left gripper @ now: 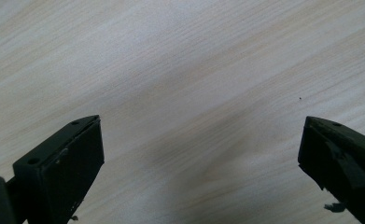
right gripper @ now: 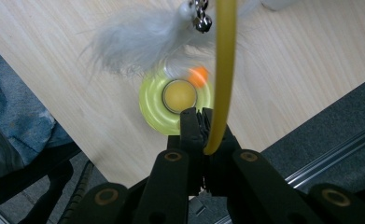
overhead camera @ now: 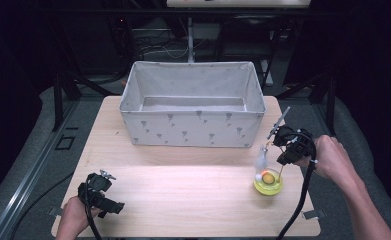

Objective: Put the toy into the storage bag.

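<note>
I have the right gripper (right gripper: 203,128) clamped on the yellow wand (right gripper: 223,74) of a cat toy, pinching the stalk because it gives the jaws something thin to close on. The toy's round base (overhead camera: 268,183) sits near the table's (overhead camera: 183,190) right front edge, feather (right gripper: 138,39) dangling above it. My left gripper (left gripper: 201,158) rests at the left front corner, jaws spread over bare wood, out of the way. The fabric bin (overhead camera: 192,102) waits beyond, a likely drop spot.
</note>
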A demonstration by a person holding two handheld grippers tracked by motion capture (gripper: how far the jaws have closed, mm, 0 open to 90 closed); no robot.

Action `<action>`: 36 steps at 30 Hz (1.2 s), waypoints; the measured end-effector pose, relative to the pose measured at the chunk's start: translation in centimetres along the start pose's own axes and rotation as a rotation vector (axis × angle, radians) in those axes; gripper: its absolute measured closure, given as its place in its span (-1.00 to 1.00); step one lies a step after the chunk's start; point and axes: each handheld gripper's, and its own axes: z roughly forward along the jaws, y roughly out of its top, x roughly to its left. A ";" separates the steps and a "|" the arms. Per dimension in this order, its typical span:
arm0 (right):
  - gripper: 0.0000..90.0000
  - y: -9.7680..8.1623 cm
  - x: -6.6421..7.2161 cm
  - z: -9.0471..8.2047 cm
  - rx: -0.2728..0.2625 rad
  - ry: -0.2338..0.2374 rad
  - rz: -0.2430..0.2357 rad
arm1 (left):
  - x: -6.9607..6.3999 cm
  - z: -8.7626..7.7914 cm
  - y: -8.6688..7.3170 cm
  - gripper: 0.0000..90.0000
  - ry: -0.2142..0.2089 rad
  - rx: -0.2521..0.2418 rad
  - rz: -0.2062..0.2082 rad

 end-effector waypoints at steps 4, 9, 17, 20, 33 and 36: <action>0.96 0.3 0.0 -0.6 0.002 -0.011 -0.009 | -0.1 0.0 0.0 -0.99 -0.001 0.002 0.003; 0.96 0.8 0.0 -1.4 -0.003 -0.012 -0.022 | -0.1 0.1 0.0 -0.99 -0.002 0.005 0.006; 0.96 1.6 -0.2 -2.4 -0.008 -0.013 -0.032 | 0.0 0.1 0.1 -0.99 -0.004 0.001 0.004; 0.96 1.9 -0.3 -2.9 -0.015 -0.014 -0.038 | 0.0 0.1 0.1 -0.99 -0.004 0.002 0.006; 0.96 2.8 -0.8 -4.1 -0.034 -0.007 -0.039 | 0.0 0.1 0.0 -0.99 -0.002 0.000 0.006; 0.96 2.9 -0.8 -4.3 -0.040 -0.004 -0.039 | -0.1 0.1 0.0 -0.99 -0.004 -0.004 0.003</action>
